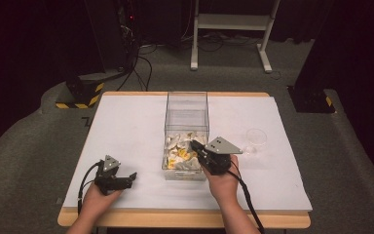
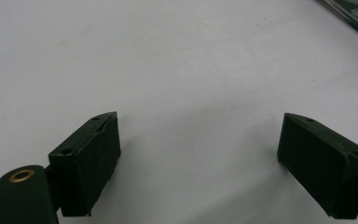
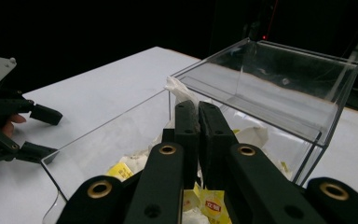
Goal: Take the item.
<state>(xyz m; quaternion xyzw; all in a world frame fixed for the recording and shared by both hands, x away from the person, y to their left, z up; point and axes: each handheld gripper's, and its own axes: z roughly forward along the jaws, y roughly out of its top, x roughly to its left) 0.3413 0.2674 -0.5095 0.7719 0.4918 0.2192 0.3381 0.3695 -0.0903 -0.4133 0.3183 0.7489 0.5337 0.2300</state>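
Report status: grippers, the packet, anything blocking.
Right gripper shut on white packet above clear box. Left gripper open, empty, on table. Nothing blocking.

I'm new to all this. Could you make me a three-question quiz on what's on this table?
1. True or false: the left gripper has its jaws wide apart.
2. What does the right gripper pinch: A a white packet, B the plastic cup?
3. What holds the packets?

Key: 1 true. 2 A, at its tips as far as I can tell. 3 The clear box.
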